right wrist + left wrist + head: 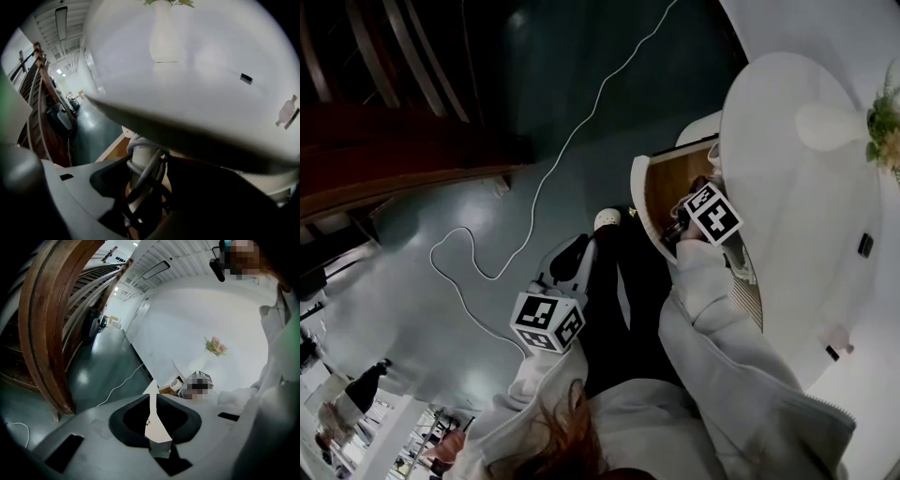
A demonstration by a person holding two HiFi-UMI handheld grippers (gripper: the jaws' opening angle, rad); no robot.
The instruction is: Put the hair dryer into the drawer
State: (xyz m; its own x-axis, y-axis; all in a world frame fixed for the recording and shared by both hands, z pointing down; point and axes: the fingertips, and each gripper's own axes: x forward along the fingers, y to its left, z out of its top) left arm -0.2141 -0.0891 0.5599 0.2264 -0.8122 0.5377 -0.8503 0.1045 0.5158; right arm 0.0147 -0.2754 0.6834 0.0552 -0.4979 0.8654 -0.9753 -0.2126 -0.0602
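Note:
The hair dryer [139, 165] shows in the right gripper view as a white handle with a grey cord wound round it. My right gripper [140, 190] is shut on that handle and points steeply down into the open drawer [114, 148]. In the head view the right gripper [677, 232] reaches into the wood-lined drawer [659, 178] under the white table, and the dryer is mostly hidden there. My left gripper [570, 262] hangs above the dark floor to the left of the drawer. Its black pads [129, 420] sit together with nothing between them.
The round white table [787, 197] overhangs the drawer and carries a white vase of flowers [836, 127] and small dark items [865, 245]. A white cable [551, 173] trails across the dark floor. Brown wooden railings [394, 141] stand at the left.

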